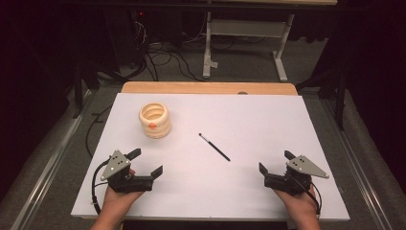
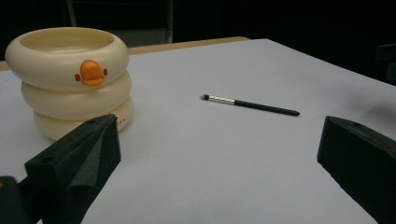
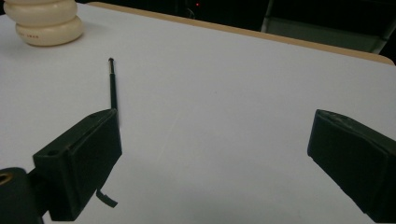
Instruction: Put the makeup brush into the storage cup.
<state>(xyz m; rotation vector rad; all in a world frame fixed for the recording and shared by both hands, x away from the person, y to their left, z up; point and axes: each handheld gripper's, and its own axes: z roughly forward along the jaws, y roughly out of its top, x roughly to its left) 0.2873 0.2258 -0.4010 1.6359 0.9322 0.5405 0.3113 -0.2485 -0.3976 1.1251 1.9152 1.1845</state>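
Note:
A cream ribbed pot [image 1: 154, 120] with an orange duck bill on its side stands upright at the table's left middle. It appears close in the left gripper view [image 2: 70, 79] and at the far top left in the right gripper view [image 3: 44, 21]. A thin black makeup brush [image 1: 214, 146] lies flat near the table's centre, also seen as the brush [image 2: 250, 104] and the brush [image 3: 112, 84]. My left gripper [image 1: 146, 162] rests open at the near left, empty. My right gripper [image 1: 275, 161] rests open at the near right, empty. In their own views the left gripper [image 2: 217, 163] and right gripper [image 3: 215, 154] frame bare tabletop.
The white tabletop [image 1: 249, 120] has a wooden strip [image 1: 206, 87] along its far edge. Beyond it stand a white metal frame [image 1: 246, 43] and loose cables [image 1: 163, 60] on the dark floor. Metal rails run along both sides of the table.

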